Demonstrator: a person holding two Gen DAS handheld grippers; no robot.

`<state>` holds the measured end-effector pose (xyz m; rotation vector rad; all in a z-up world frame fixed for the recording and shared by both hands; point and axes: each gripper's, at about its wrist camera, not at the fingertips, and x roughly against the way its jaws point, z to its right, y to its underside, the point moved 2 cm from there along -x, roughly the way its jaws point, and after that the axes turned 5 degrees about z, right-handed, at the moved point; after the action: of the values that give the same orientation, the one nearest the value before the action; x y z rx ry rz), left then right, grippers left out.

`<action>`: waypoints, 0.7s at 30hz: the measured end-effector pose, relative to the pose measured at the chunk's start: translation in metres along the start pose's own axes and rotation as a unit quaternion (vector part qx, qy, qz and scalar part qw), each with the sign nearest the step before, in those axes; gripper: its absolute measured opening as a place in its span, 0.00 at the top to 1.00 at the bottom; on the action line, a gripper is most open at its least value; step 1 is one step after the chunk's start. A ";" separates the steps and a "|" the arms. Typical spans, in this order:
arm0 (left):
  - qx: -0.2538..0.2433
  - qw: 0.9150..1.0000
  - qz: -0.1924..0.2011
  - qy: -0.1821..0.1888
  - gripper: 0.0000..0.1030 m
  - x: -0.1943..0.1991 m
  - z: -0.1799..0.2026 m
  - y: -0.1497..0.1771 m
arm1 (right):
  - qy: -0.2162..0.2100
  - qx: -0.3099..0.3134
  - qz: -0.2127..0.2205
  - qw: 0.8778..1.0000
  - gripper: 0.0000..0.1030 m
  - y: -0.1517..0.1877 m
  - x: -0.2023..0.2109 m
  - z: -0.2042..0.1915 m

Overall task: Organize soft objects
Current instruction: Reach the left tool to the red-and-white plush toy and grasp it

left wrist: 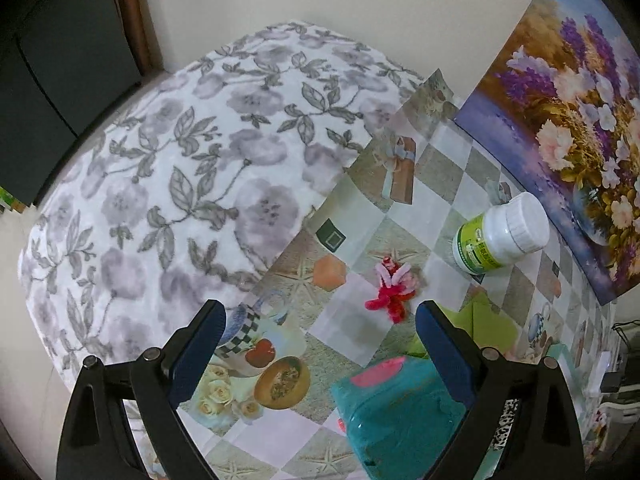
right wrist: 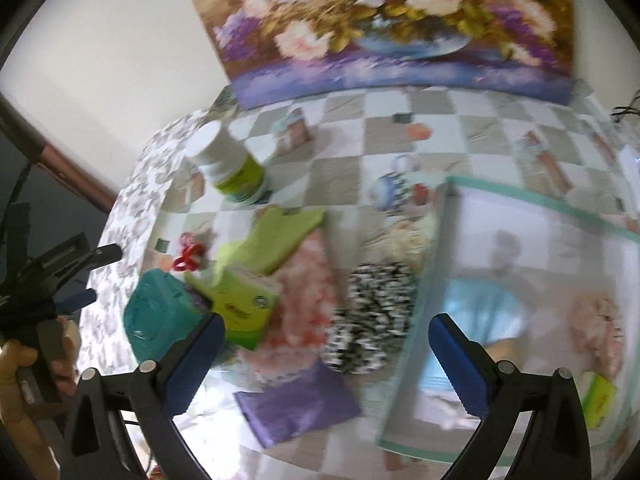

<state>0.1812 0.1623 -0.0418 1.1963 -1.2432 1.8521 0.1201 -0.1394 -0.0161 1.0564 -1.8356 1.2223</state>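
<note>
- The task looks partly done, judging by the right wrist view: a pale, shallow bin (right wrist: 540,216) with a green rim sits at the right of the worktop (right wrist: 360,128) and already holds a light blue soft item (right wrist: 476,312), a pinkish fluffy one (right wrist: 600,332) and a small green packet (right wrist: 598,400). Blur hides what exactly they are.
- Most soft things are left outside it, in a loose pile just left of the bin: a black-and-white patterned scrunchie (right wrist: 372,320), a pink-and-white fluffy piece (right wrist: 304,300), a purple cloth (right wrist: 296,404) nearest the camera, a lime green cloth (right wrist: 276,240), a yellow-green box (right wrist: 244,304) and a teal pouch (right wrist: 160,316).
- A red-and-pink fuzzy pipe-cleaner toy (left wrist: 390,288) lies alone on the worktop, between the pile and the floral blanket (left wrist: 180,160) at the left.
- The white bottle (left wrist: 496,236) with a green label lies on its side near the flower painting (left wrist: 580,120); being hard, it probably stays.
- The left tool (left wrist: 320,356) is released, jaws wide and empty, hovering above the worktop near the teal pouch and the fuzzy toy.
- The right tool (right wrist: 326,364) is likewise spread and empty, above the pile's near edge, beside the bin.
- So I judge roughly a third is sorted, with the whole pile left to move.
</note>
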 end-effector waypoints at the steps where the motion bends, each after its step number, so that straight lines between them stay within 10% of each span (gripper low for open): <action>1: -0.001 1.000 -0.003 0.004 0.07 -0.002 0.002 -0.001 | -0.011 -0.002 -0.006 1.000 0.00 0.000 -0.006 -0.006; 21: -0.090 0.990 -0.099 0.047 0.08 -0.081 0.042 -0.020 | -0.062 -0.063 -0.067 0.994 0.25 -0.004 -0.074 -0.033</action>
<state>0.2459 0.1311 -0.1011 1.0801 -1.1673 1.5982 0.1595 -0.0909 -0.0672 1.1865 -1.8739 0.9691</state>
